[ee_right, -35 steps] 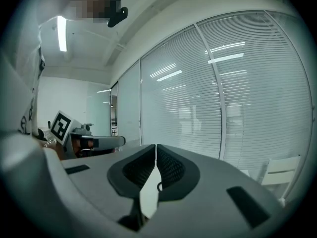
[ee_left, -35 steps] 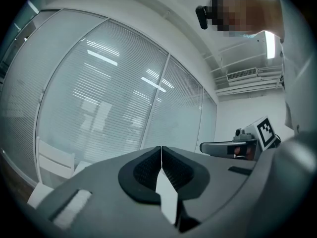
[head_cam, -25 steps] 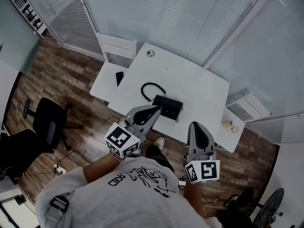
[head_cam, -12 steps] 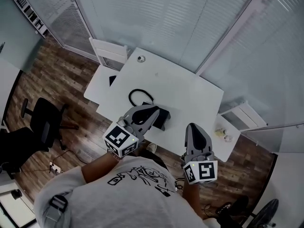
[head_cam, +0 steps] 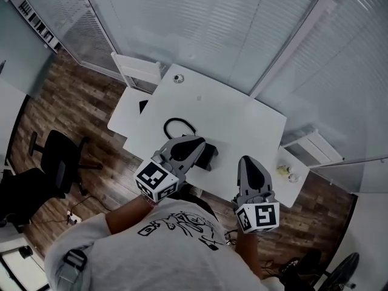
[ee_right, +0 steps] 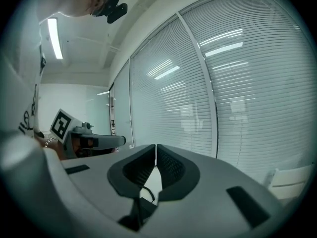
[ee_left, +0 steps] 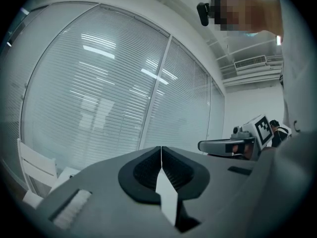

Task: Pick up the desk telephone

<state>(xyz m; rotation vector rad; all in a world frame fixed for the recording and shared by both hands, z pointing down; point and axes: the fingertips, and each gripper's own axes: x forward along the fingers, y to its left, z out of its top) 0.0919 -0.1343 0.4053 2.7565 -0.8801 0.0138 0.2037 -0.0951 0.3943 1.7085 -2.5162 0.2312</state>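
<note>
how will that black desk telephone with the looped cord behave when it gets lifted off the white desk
The black boxy desk telephone looks rigid, so it probably lifts as one stiff block. Its black looped cord seems floppy and will likely trail across the white desk. The telephone sits flat, so tipping seems unlikely.

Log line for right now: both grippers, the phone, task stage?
left gripper: shut, empty | right gripper: shut, empty | desk telephone: on white desk, not held | stage: pickup not begun

Head view: high, steeply down over desk. Gripper views: level, facing blinds. Left one shows right gripper; right one shows left gripper.
</note>
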